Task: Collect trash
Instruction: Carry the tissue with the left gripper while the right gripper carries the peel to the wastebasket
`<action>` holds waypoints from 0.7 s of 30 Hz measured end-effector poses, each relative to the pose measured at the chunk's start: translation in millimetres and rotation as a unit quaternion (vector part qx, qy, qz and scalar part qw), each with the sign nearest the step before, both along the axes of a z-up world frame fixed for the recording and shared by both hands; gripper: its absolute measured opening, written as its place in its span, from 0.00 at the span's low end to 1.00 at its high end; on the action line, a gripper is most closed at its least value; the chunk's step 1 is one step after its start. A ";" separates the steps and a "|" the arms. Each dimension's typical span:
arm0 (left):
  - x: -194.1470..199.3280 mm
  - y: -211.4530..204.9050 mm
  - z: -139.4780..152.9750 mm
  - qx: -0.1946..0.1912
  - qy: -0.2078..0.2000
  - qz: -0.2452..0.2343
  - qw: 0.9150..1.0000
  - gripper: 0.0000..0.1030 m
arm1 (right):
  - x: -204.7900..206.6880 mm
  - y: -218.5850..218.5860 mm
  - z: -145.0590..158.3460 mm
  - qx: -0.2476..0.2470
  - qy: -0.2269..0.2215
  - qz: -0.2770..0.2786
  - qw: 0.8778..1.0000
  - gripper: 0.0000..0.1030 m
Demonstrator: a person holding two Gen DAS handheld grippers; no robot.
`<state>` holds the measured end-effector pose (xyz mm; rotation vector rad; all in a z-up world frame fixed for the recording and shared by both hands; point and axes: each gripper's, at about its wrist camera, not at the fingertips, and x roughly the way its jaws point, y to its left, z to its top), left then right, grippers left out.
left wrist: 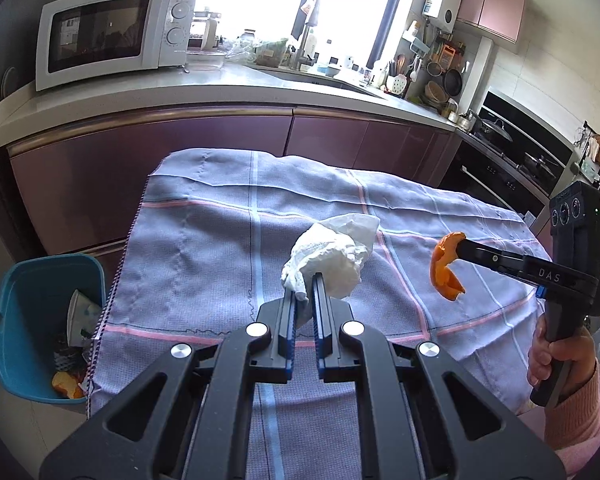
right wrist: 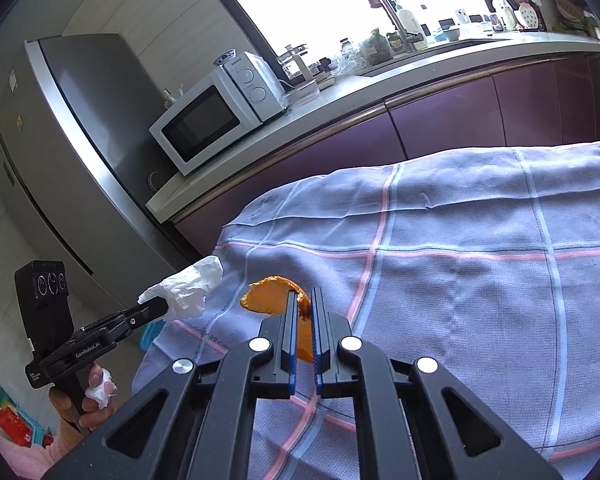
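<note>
My left gripper (left wrist: 303,285) is shut on a crumpled white tissue (left wrist: 332,258), held above the checked cloth on the table (left wrist: 204,240). The same tissue (right wrist: 186,290) shows in the right wrist view at the tip of the left gripper (right wrist: 162,305), over the table's left edge. My right gripper (right wrist: 305,297) is shut on a curled orange peel (right wrist: 270,300). From the left wrist view the peel (left wrist: 444,266) hangs from the right gripper (left wrist: 462,246) above the cloth's right side. A hand (left wrist: 556,354) holds that gripper's handle.
A teal bin (left wrist: 24,320) stands on the floor left of the table, with a paper cup and orange peel inside. Behind run a purple cabinet counter (left wrist: 220,92) with a white microwave (left wrist: 108,32), a sink and a stove. A grey fridge (right wrist: 60,152) stands at the left.
</note>
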<state>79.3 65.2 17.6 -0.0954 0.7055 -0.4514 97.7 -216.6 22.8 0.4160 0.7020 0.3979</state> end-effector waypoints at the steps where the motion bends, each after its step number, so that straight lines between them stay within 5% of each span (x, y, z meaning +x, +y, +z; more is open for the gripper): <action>1: -2.2 2.3 1.0 0.002 -0.003 0.002 1.000 0.08 | 0.2 3.2 0.4 0.002 0.000 0.004 1.000 0.05; 21: -36.0 72.1 17.5 0.001 -0.031 0.070 0.997 0.08 | 14.9 82.3 6.9 0.012 -0.001 0.098 0.995 0.05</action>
